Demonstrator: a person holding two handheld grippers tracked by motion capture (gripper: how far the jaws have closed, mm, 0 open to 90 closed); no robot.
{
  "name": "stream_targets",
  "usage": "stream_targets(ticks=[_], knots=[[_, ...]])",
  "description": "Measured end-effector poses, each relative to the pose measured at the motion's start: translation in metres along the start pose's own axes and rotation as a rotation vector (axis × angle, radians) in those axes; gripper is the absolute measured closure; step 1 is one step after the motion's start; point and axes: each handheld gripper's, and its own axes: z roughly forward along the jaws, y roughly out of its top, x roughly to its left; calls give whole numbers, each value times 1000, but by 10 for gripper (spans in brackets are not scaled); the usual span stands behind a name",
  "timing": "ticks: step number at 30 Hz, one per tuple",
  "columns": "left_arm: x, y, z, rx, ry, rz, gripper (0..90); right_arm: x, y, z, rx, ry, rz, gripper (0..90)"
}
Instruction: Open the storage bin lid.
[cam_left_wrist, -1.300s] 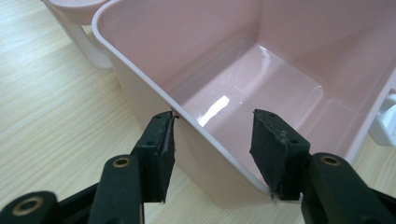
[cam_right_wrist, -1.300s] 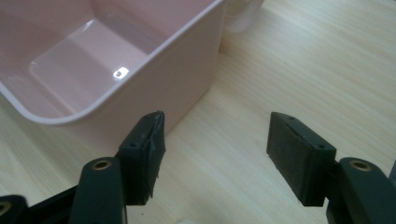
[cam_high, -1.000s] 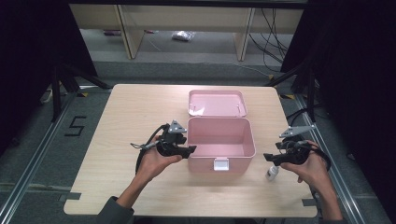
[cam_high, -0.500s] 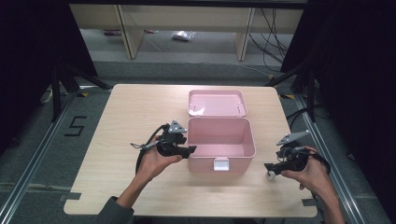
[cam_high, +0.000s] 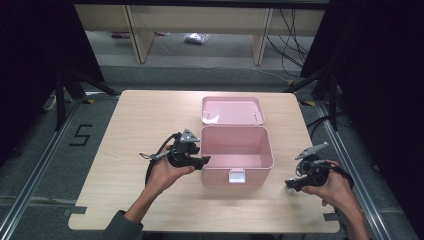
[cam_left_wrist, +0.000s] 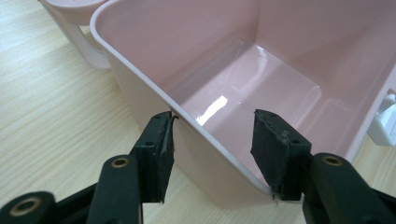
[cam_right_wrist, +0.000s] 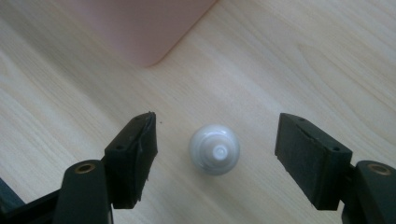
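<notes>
Two claws work at the pale wooden counter (cam_high: 130, 130). The left claw (cam_left_wrist: 212, 154) straddles the near left wall of the open pink box (cam_left_wrist: 233, 70), one jaw outside touching it, one inside with a gap, so it is spread, not pinching. Beyond it the box's lid (cam_high: 231, 110) lies flat. The right claw (cam_right_wrist: 215, 158) stands spread around a small white bottle (cam_right_wrist: 215, 149), clear of both jaws; the box's corner is ahead. A "5" (cam_high: 82, 135) marks the floor left of the counter.

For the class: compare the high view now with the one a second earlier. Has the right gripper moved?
Yes, a little. The right gripper has shifted down the picture, away from the pink box, toward the table's near edge.
</notes>
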Motion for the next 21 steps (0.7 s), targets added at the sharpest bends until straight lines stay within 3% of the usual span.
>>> stream_targets(ticks=[4,11,14,16,17,18,20,21], knots=[[0,0,0,1,0,0,484,1,0,3,35,-12,13,322],[0,0,0,3,2,5,482,1,0,7,74,-8,-21,332],[1,1,0,3,14,12,482,4,1,9,99,-10,9,335],[0,0,0,2,13,9,482,0,2,11,92,-16,-41,337],[0,0,0,6,4,8,482,2,2,11,107,-22,-13,337],[0,0,0,4,5,4,482,1,2,12,105,-13,-24,337],[0,0,0,1,11,9,482,1,2,14,118,-15,0,339],[0,0,0,4,4,7,482,-1,2,15,116,-25,-20,340]])
